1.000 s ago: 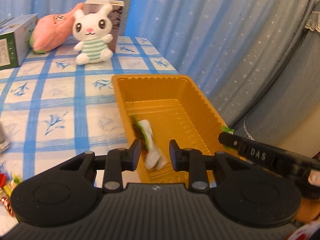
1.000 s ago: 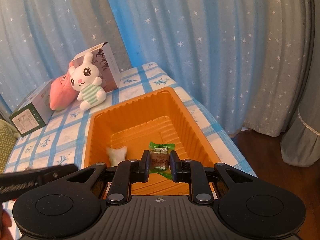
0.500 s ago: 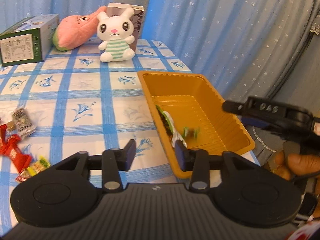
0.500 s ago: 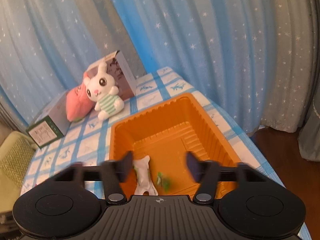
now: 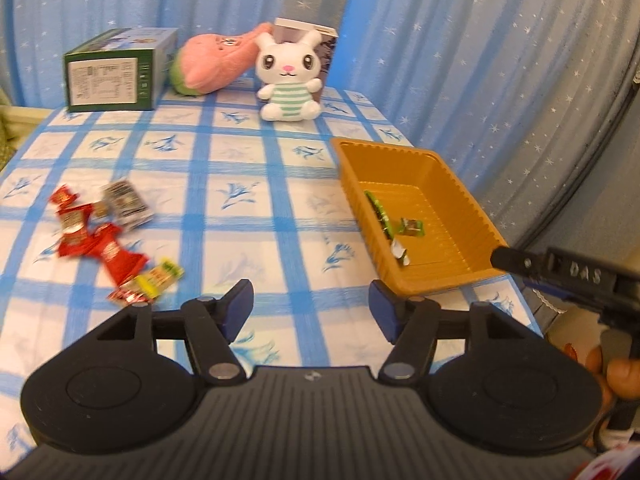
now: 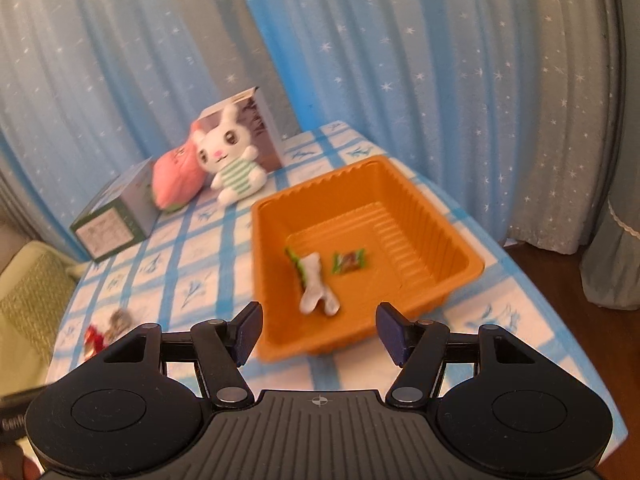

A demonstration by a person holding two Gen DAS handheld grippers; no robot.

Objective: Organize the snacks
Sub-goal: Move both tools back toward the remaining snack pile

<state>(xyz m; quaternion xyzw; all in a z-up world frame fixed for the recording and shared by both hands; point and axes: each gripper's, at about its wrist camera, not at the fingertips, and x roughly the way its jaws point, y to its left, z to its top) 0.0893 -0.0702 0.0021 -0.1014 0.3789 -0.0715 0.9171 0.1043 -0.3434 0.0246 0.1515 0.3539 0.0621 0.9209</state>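
Left gripper (image 5: 311, 304) and right gripper (image 6: 318, 330): both wide open, empty; two snacks, seemingly, in orange tray (image 6: 460, 240), loose snack pile (image 5: 108, 240) on tablecloth left of it; risk: light tray at table's edge nudged off.

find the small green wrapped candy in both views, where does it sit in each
Left wrist view: the small green wrapped candy lies right of centre, on the floor of the orange plastic tray.
Right wrist view: the candy lies just right of centre, on the tray floor, right of the white wrapped snack.
Shared landmark: the white plush rabbit in a green striped shirt, beyond the tray.
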